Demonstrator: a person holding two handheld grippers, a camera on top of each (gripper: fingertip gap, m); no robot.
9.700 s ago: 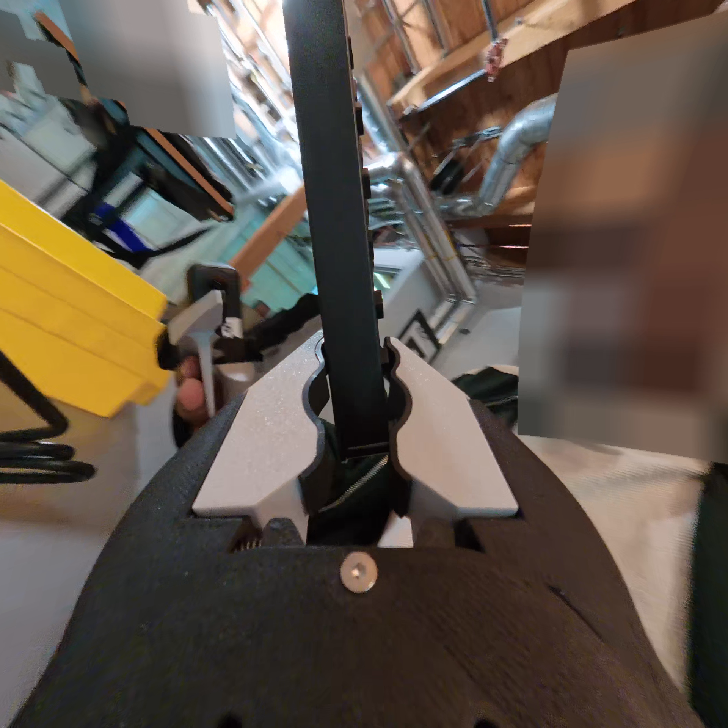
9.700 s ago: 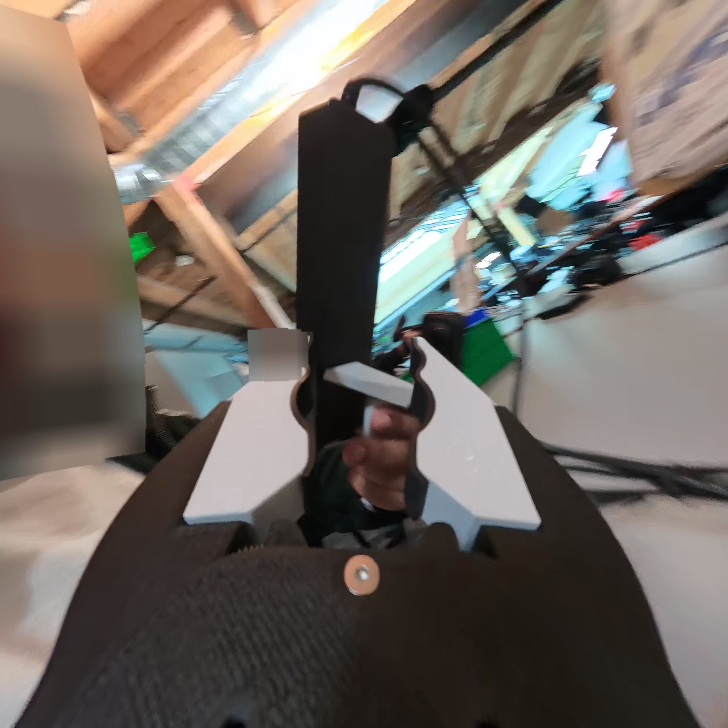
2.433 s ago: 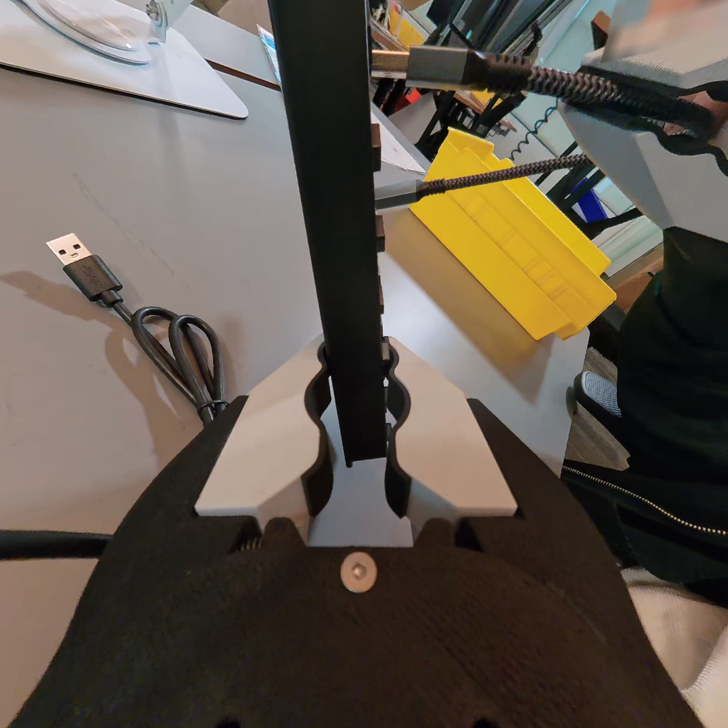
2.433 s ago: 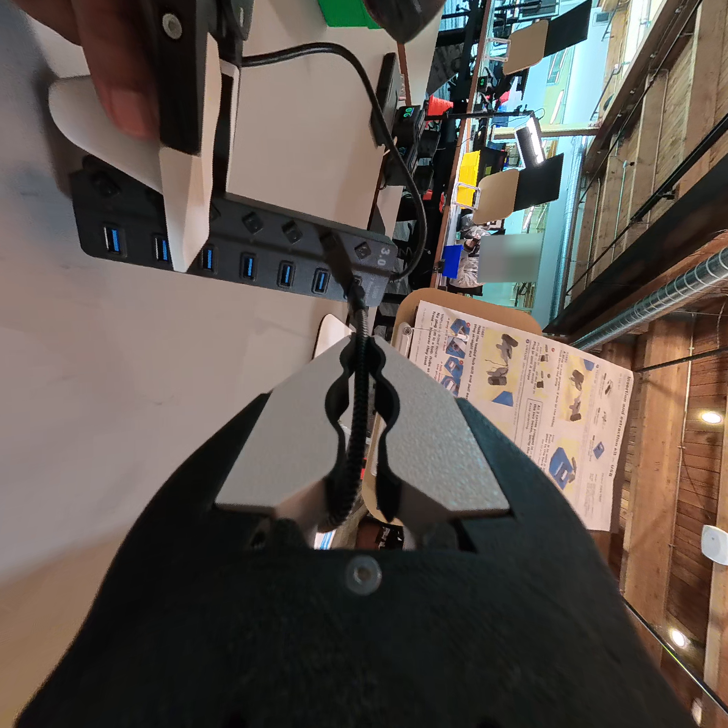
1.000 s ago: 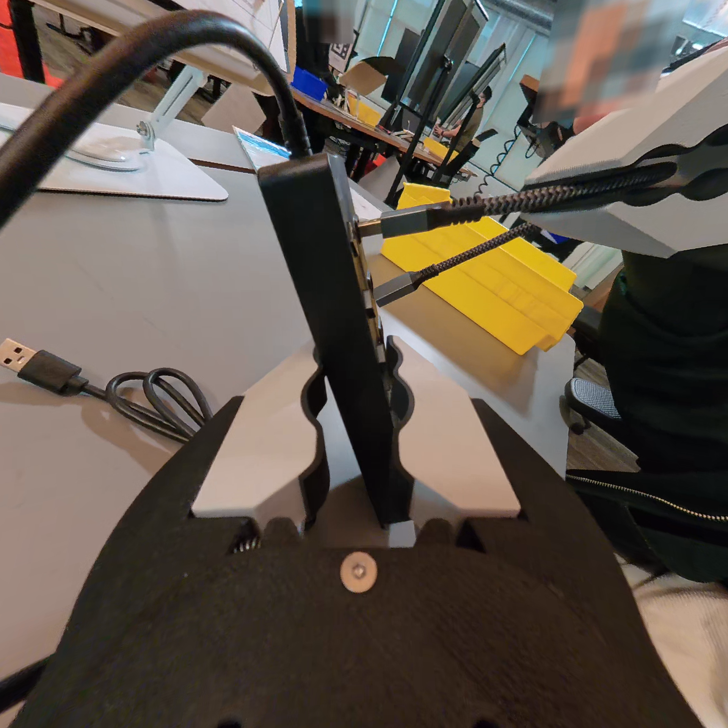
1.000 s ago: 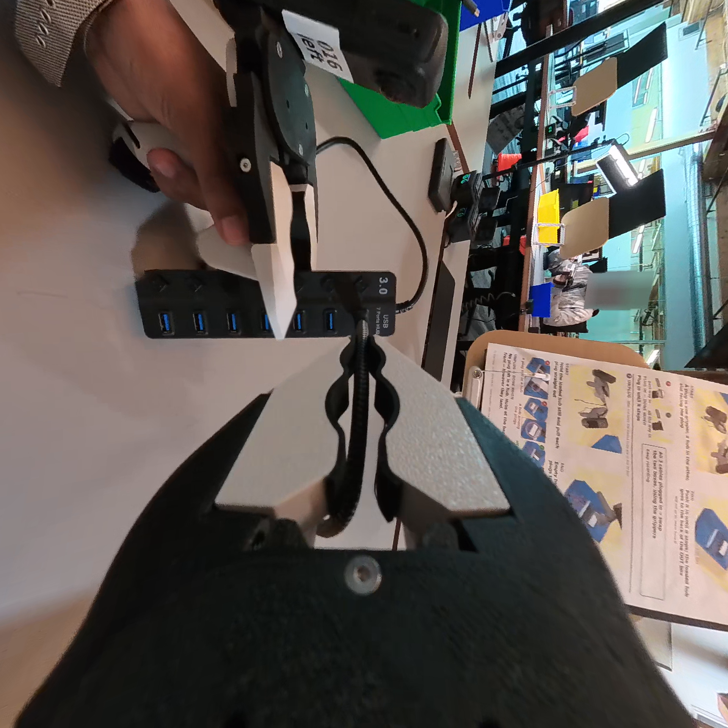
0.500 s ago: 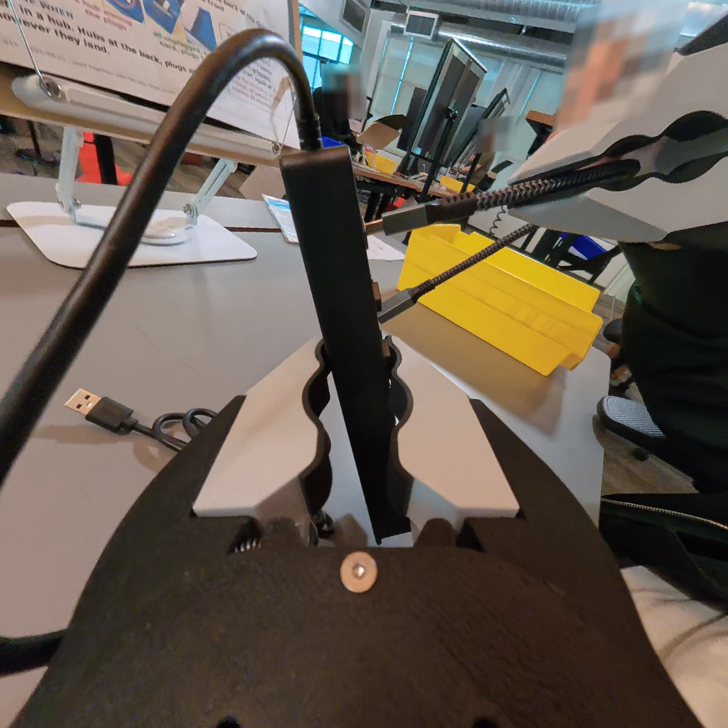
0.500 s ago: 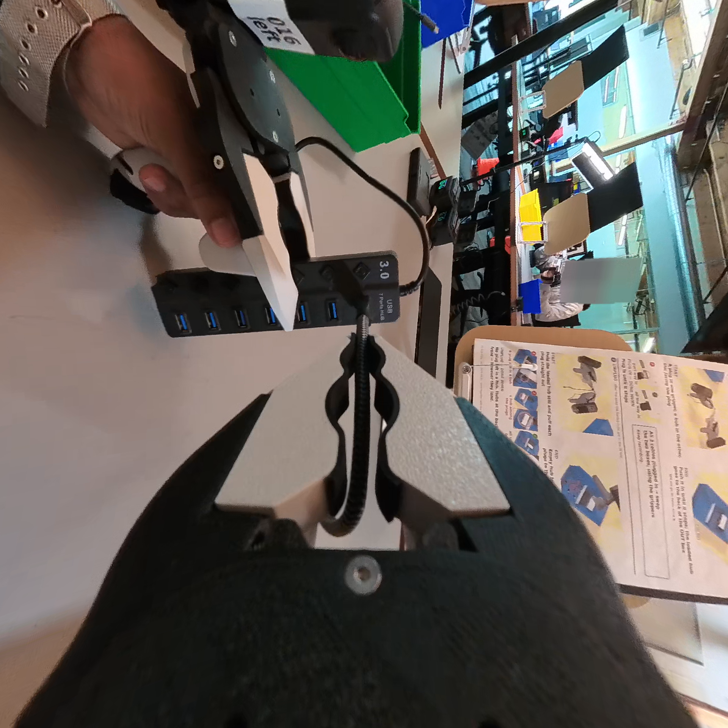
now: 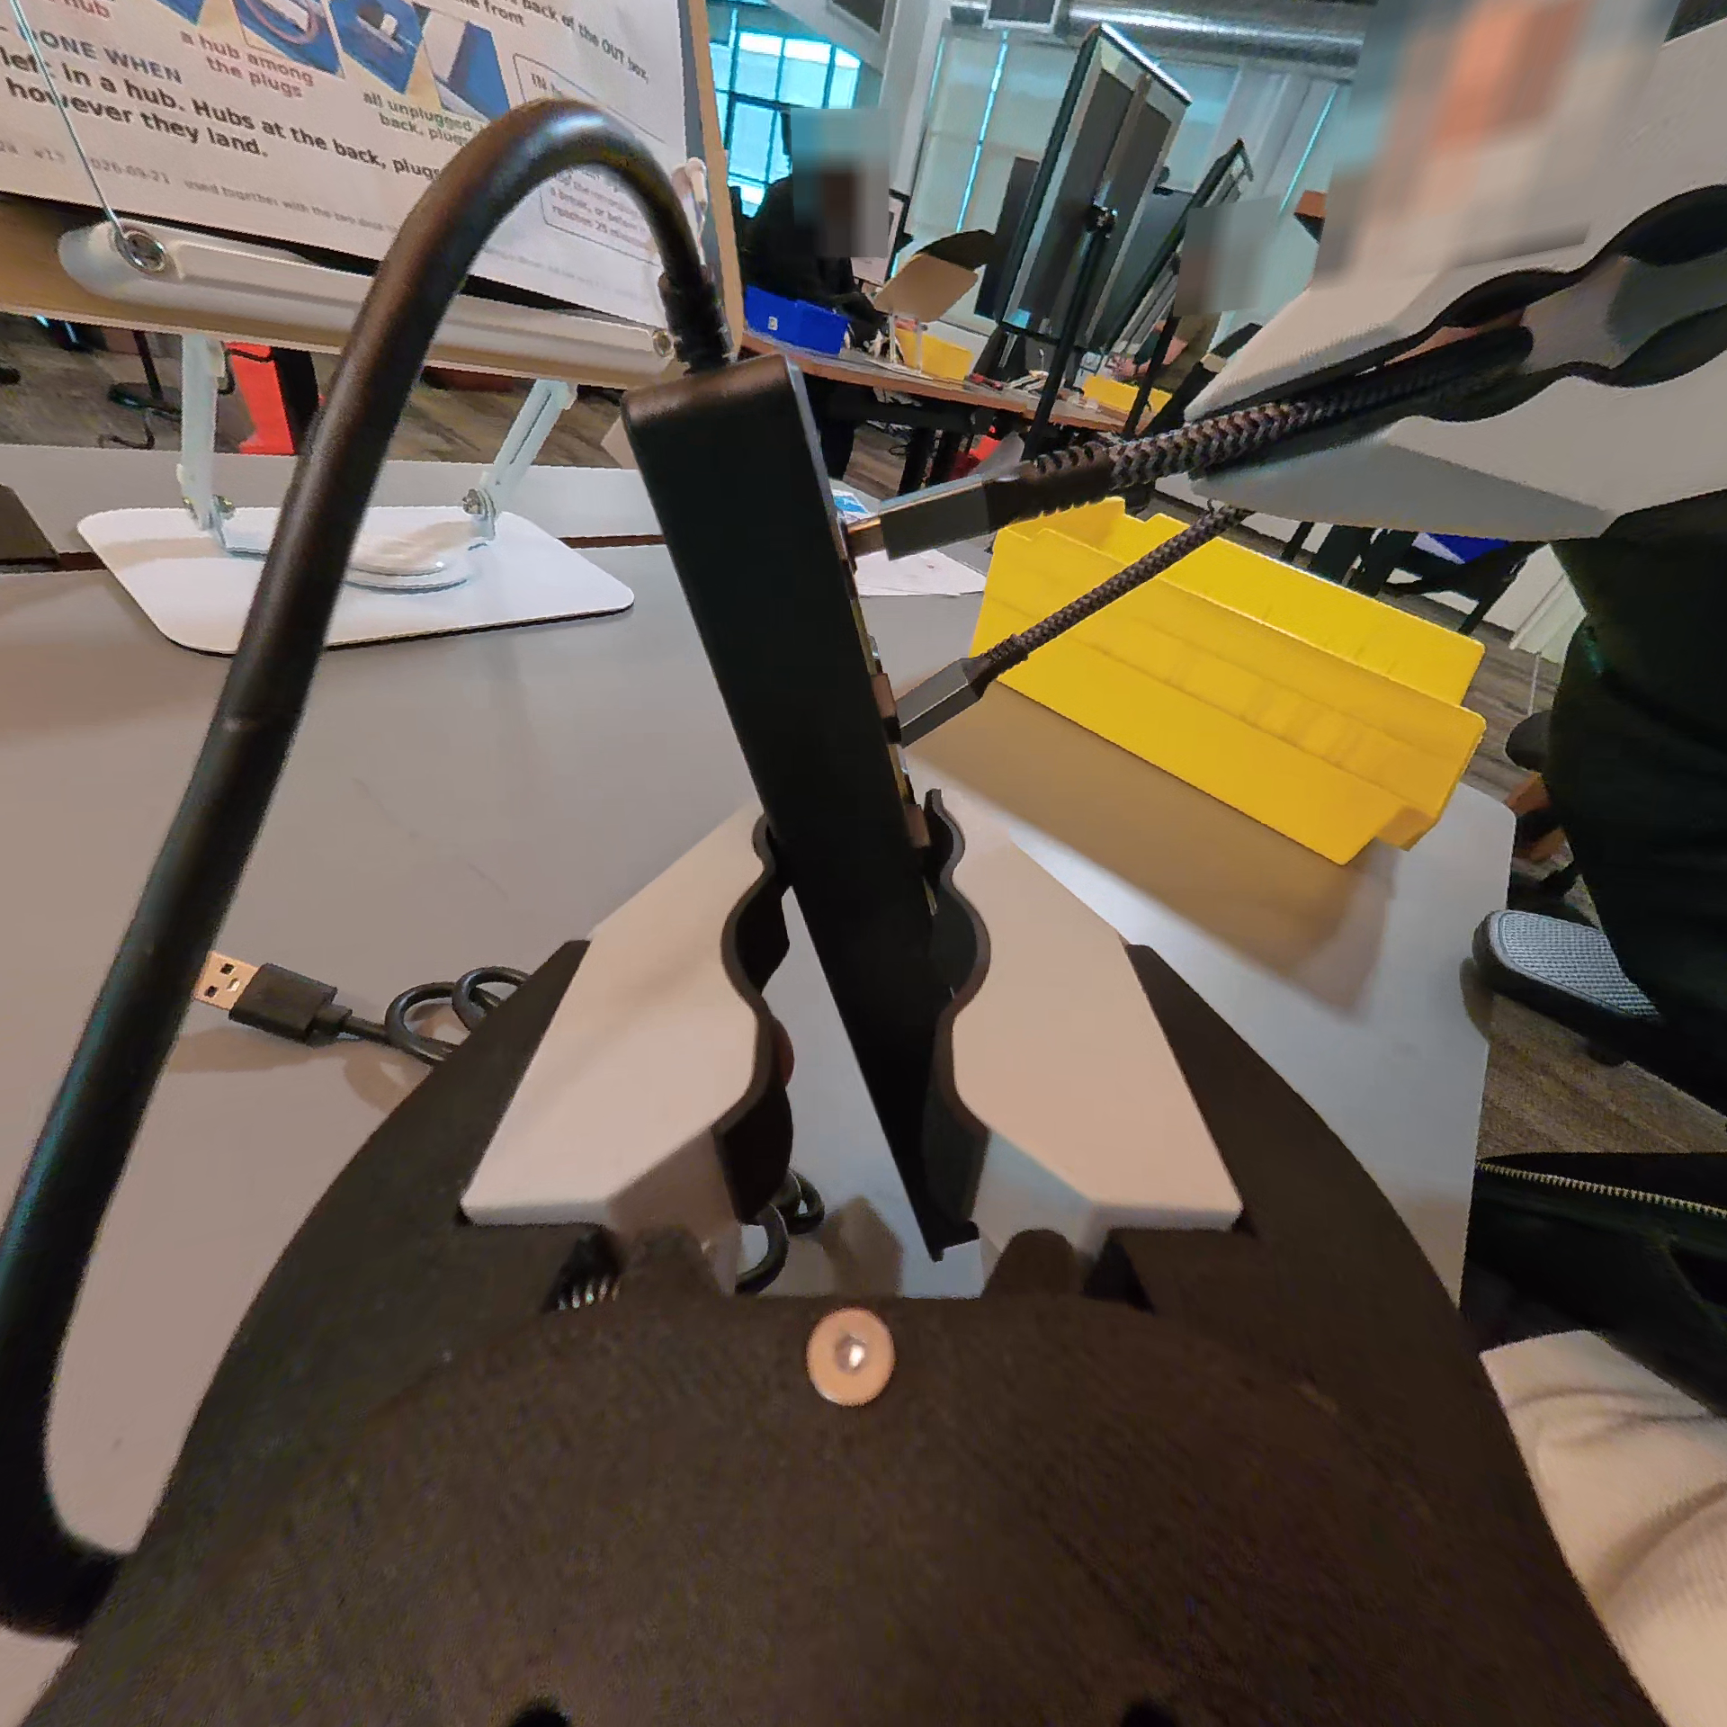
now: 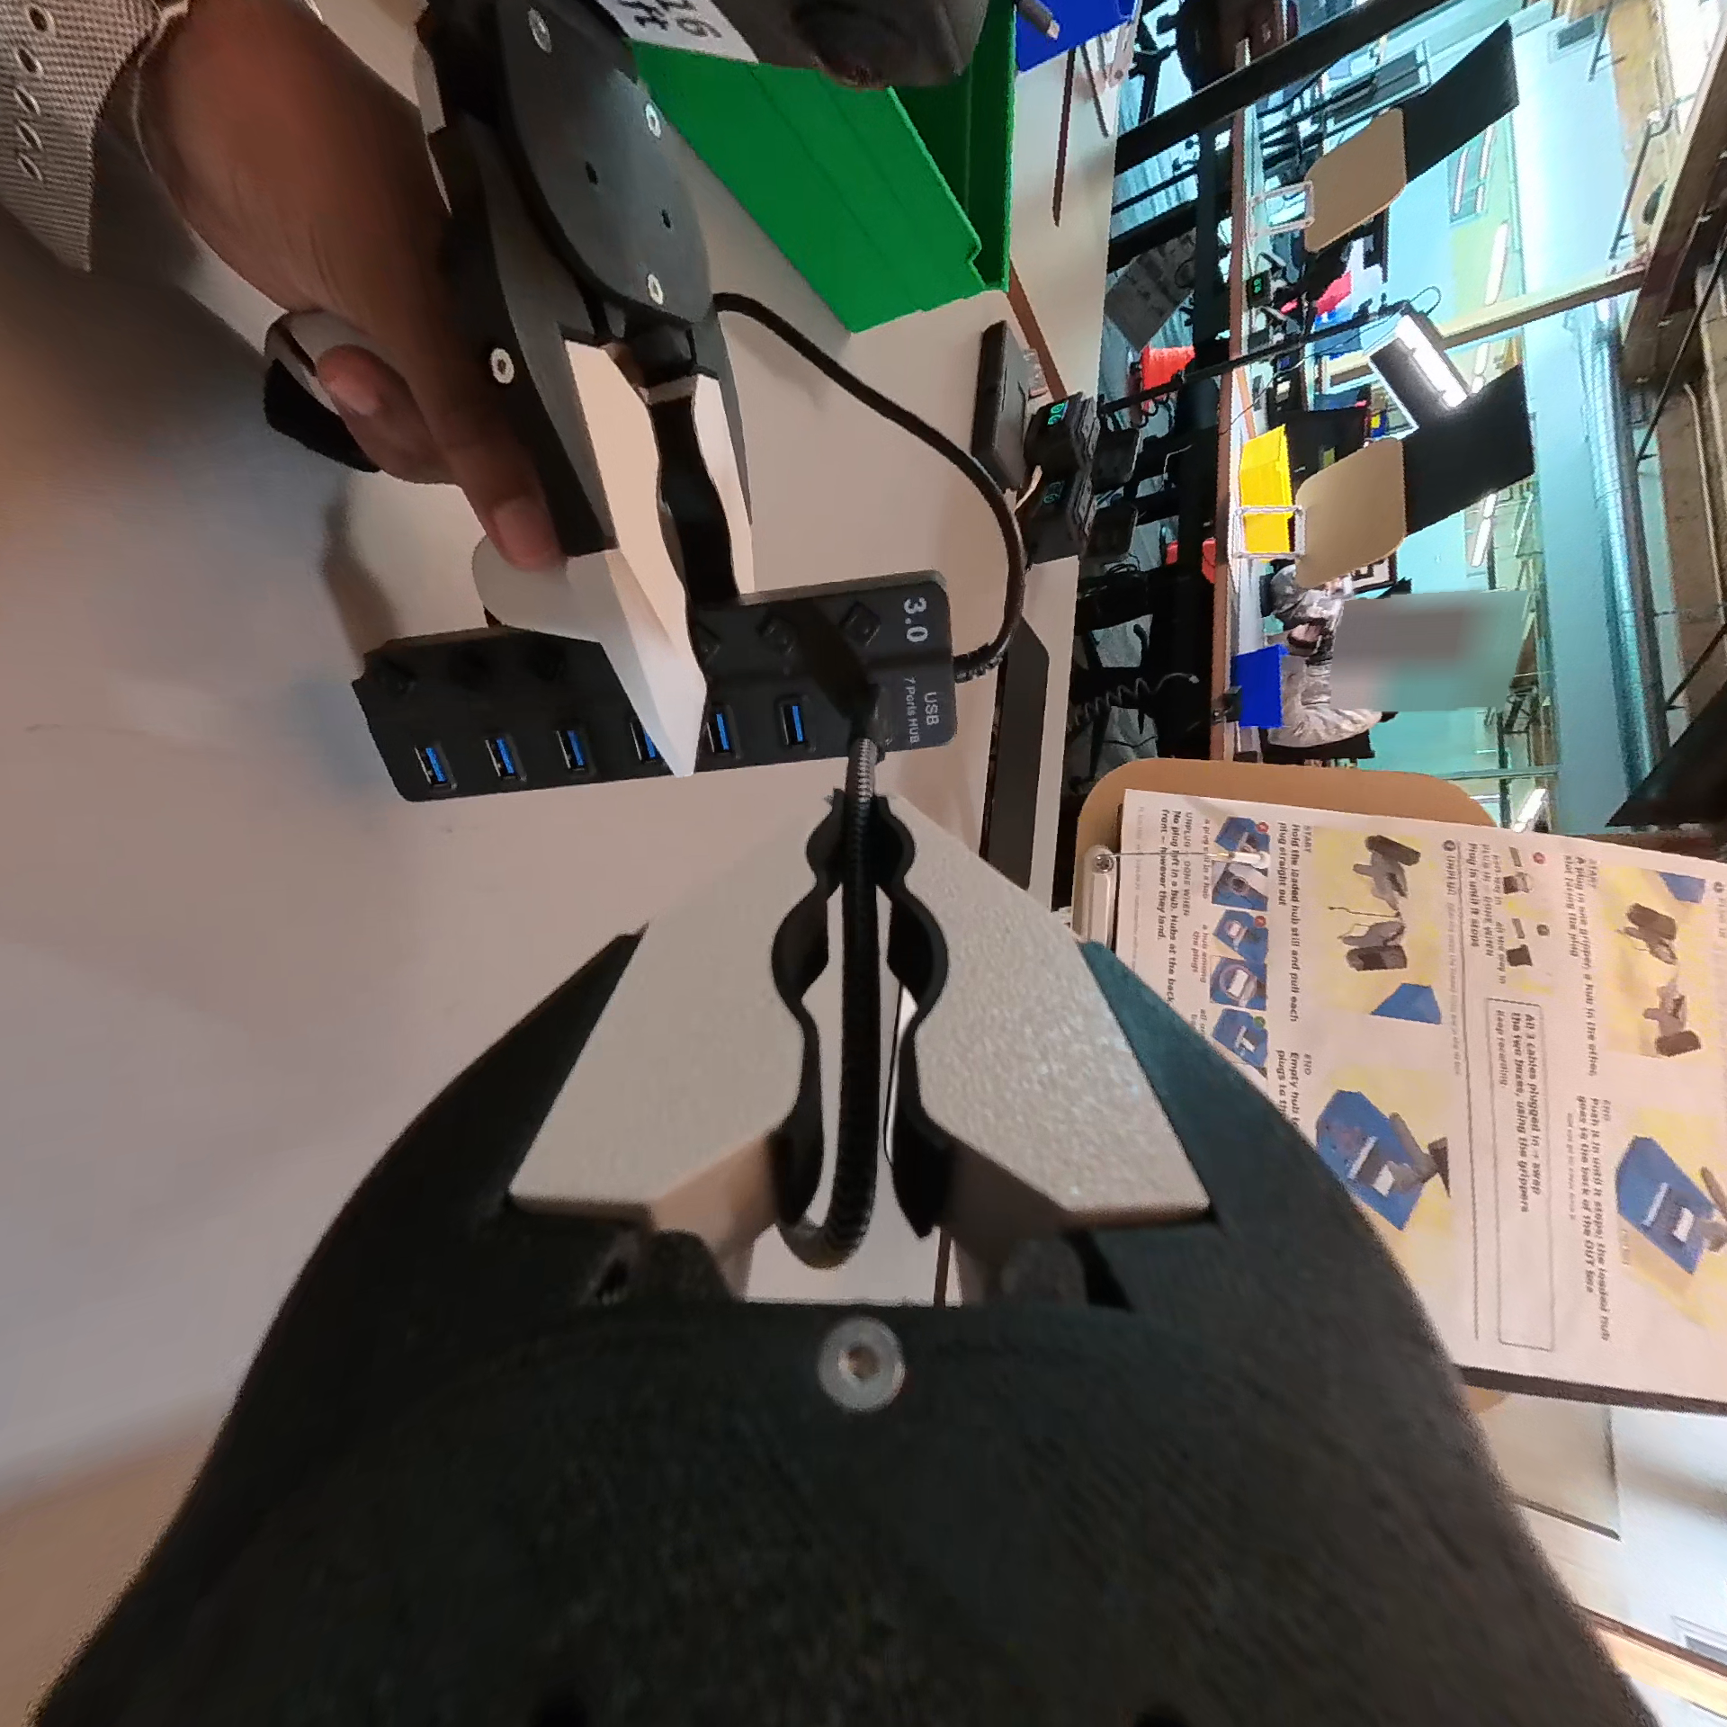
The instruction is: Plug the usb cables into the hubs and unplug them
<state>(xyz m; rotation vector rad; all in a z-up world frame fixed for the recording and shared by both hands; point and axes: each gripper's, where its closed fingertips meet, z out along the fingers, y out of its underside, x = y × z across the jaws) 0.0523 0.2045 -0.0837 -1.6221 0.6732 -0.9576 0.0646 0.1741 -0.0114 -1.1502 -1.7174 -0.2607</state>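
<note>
Two braided cables run to the black USB hub (image 9: 794,673) in the left wrist view. The left gripper (image 9: 855,944) is clamped on the hub's lower half, holding it on edge and tilted toward 11 o'clock. The upper braided cable (image 9: 1159,458) has its plug seated near the hub's top at 1 o'clock, and the right gripper (image 9: 1458,374) is closed on its cord. The second braided cable (image 9: 1065,626) has its plug at the hub face lower down. The hub's own lead (image 9: 280,654) arcs over to 9 o'clock. A loose black USB plug (image 9: 271,1000) lies on the grey table (image 9: 467,776) at 9 o'clock, with bare tabletop around it. A yellow bin (image 9: 1234,663) sits at the table's right edge, 2 o'clock.

Right wrist view: the right gripper (image 10: 864,972) pinches the braided cord (image 10: 855,1028) running to the hub's (image 10: 523,682) labelled end at 12 o'clock. Blue ports toward 10 o'clock stand free. A green bin (image 10: 841,168) is at 12 o'clock and an instruction sheet (image 10: 1458,1075) at 3 o'clock.
</note>
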